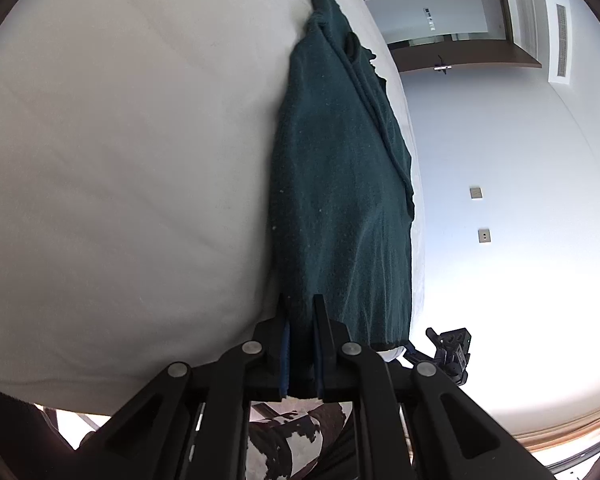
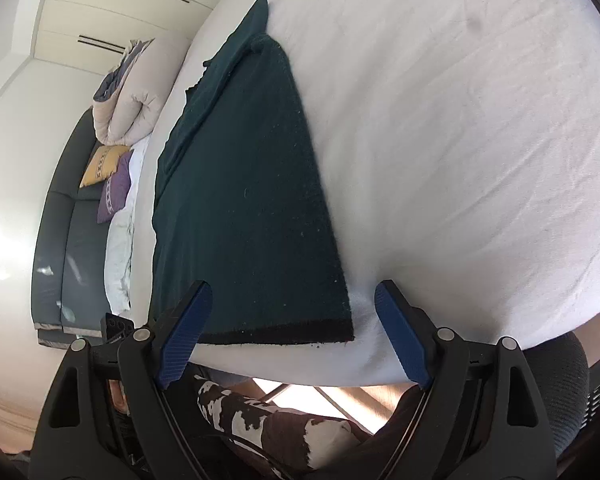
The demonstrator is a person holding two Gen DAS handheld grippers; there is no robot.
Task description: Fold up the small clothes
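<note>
The dark green knitted garment [image 2: 244, 184] lies as a long folded strip on the white bed sheet [image 2: 460, 140], close along one edge of the mattress, its hem end nearest the person and its narrow far end trailing away up the bed. The step in hand looks like taking both near corners to fold the strip lengthwise. The left gripper [image 1: 300, 336] has its jaws closed tight on one near corner of the hem, cloth pinched between the blue pads. The right gripper [image 2: 290, 328] stands open and holds nothing; its fingers straddle the other part of the hem, one over the cloth, one over bare sheet beside the corner. To do this well, the right should probably settle onto the corner and catch every layer before any lift, then both should rise together so the hem stays straight.

The sheet is soft and lightly creased. Beyond the bed sit a dark sofa [image 2: 60, 240] piled with a rolled duvet [image 2: 128, 104], a yellow cushion [image 2: 102, 164] and a purple cushion [image 2: 116, 192]; pale cupboard doors [image 2: 132, 12] stand behind
</note>
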